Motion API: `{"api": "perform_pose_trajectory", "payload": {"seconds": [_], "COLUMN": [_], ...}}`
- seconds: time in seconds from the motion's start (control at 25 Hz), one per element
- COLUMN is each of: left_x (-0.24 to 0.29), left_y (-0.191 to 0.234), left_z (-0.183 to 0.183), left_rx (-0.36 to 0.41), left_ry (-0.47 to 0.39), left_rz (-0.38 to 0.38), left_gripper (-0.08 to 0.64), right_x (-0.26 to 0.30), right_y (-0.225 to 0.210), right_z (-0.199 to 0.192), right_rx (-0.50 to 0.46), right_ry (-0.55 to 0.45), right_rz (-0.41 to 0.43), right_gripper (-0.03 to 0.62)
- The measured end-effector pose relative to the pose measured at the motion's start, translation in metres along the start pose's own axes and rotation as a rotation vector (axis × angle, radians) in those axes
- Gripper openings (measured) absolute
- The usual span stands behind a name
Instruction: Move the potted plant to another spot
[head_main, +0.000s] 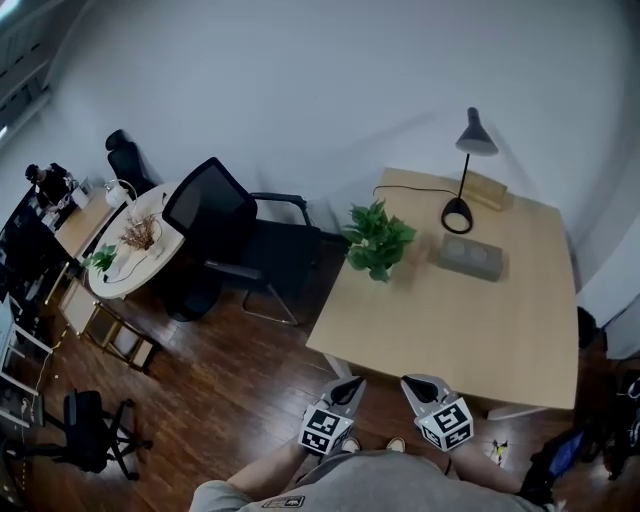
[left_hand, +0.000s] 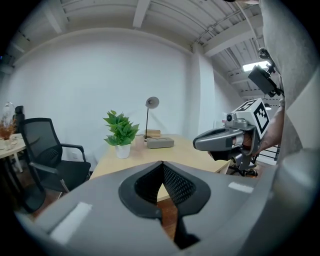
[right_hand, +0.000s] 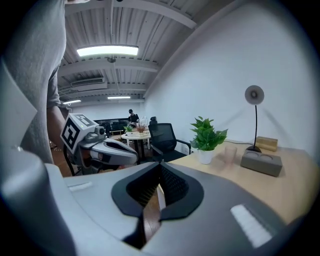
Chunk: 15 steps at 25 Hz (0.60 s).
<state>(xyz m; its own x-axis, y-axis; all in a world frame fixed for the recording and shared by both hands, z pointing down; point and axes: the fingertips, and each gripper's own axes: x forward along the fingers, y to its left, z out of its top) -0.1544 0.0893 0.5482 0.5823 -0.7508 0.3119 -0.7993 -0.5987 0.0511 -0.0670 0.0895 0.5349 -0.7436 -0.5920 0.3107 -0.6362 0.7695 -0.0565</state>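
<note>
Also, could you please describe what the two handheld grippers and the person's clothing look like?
Both the left gripper and right gripper have smooth grey shells tapering to a point, with black ribbed pads inside. Each carries a white cube printed with black square markers. The person wears a grey top.

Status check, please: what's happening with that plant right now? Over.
Left tool and right tool shut, empty, short of the table. Plant untouched near its far left edge. Lamp and grey block beside it, not touching.
</note>
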Motion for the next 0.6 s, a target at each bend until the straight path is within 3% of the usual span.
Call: {"api": "perform_pose_trajectory", "payload": {"seconds": [0.24,0.6], "left_x": [-0.011,-0.002], "left_y": [0.008,0.003], "left_z": [0.003,0.002], "left_rx": [-0.029,-0.055], "left_ry": [-0.023,-0.032], "left_rz": [0.008,-0.006], "left_gripper": [0.000,0.000], "right_x": [0.010,0.003], "right_y": [0.020,0.015], "right_z": [0.002,-0.006], "right_rx": [0.030,0.051], "right_ry": [0.005,0.019], "right_rz": [0.011,-0.020], "right_gripper": [0.006,0.006]}}
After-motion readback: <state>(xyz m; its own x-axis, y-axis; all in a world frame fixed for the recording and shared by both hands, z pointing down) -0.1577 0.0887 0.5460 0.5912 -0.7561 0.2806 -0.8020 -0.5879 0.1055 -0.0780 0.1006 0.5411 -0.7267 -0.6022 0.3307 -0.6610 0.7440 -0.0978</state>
